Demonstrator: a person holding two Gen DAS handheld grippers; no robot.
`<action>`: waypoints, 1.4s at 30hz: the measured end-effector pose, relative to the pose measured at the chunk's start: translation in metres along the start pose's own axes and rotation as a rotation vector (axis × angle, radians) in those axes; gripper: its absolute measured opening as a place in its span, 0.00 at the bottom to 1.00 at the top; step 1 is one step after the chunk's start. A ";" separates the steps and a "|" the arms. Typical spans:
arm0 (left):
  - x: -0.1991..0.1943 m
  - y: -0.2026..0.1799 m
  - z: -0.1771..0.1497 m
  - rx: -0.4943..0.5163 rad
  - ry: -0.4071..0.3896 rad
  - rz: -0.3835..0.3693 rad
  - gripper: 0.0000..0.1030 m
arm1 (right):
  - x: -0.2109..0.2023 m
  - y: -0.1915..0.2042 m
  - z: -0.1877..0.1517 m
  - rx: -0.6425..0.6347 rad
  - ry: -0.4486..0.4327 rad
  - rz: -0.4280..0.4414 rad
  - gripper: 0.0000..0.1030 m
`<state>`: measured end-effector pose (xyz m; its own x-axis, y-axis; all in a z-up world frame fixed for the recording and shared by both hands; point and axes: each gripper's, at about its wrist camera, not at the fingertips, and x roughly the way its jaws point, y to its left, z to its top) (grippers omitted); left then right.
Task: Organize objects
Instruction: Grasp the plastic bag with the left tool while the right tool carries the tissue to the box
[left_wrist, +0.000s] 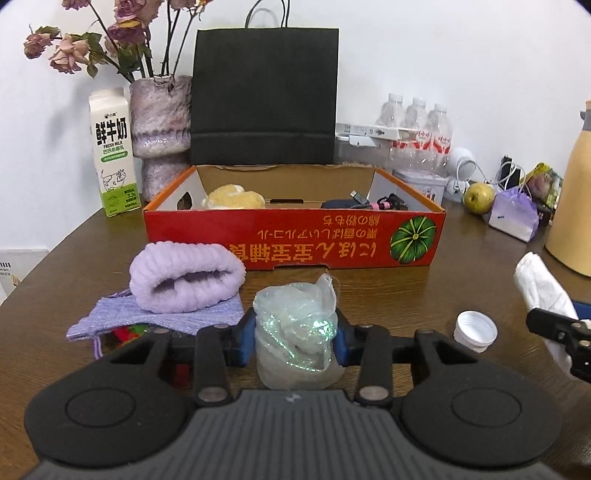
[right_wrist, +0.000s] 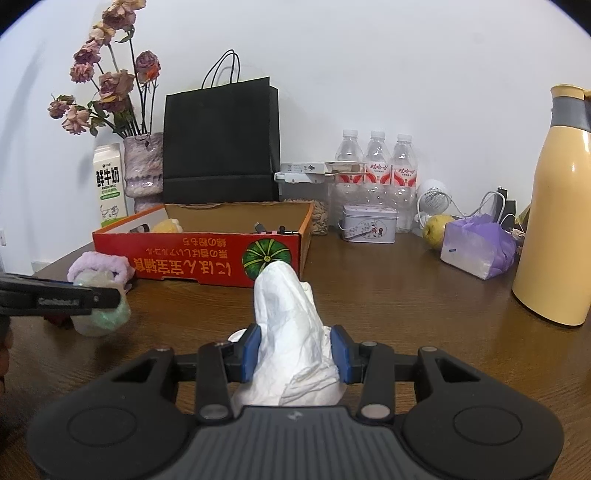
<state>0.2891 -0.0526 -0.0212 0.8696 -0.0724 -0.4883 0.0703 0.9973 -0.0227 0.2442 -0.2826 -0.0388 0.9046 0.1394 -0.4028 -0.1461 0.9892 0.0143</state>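
Observation:
My left gripper (left_wrist: 294, 330) is shut on a crumpled clear plastic bag (left_wrist: 295, 354) with a greenish sheen; both blue pads (left_wrist: 246, 341) press its sides as it rests on the wooden table (left_wrist: 388, 295). My right gripper (right_wrist: 295, 341) is shut on a crumpled white bag (right_wrist: 284, 295) that sticks up between its pads. An open red cardboard box (left_wrist: 295, 236) lies just beyond, holding a yellow plush item (left_wrist: 232, 197) and cables (left_wrist: 369, 201). A lilac rolled towel (left_wrist: 184, 277) rests on a purple knit pouch (left_wrist: 159, 317) left of the clear bag.
A white bottle cap (left_wrist: 474, 330) lies right of my left gripper. Behind the box stand a milk carton (left_wrist: 112, 151), a vase of dried roses (left_wrist: 160, 118), a black paper bag (left_wrist: 264, 96) and water bottles (right_wrist: 376, 173). A tin (right_wrist: 369, 223), a pear (right_wrist: 436, 230), a purple bag (right_wrist: 480, 247) and a yellow flask (right_wrist: 554, 221) crowd the right.

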 end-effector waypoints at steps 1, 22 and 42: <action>-0.002 0.000 0.000 0.000 -0.001 -0.002 0.39 | 0.000 0.000 0.000 -0.001 -0.001 0.001 0.39; -0.045 0.009 -0.007 0.014 -0.074 0.026 0.39 | -0.019 0.035 -0.002 -0.081 -0.076 0.042 0.39; -0.058 0.011 0.030 -0.027 -0.129 0.027 0.40 | -0.007 0.058 0.043 -0.055 -0.106 0.137 0.39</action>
<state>0.2542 -0.0375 0.0334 0.9268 -0.0456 -0.3727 0.0349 0.9988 -0.0354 0.2466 -0.2241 0.0037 0.9113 0.2800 -0.3019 -0.2903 0.9569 0.0109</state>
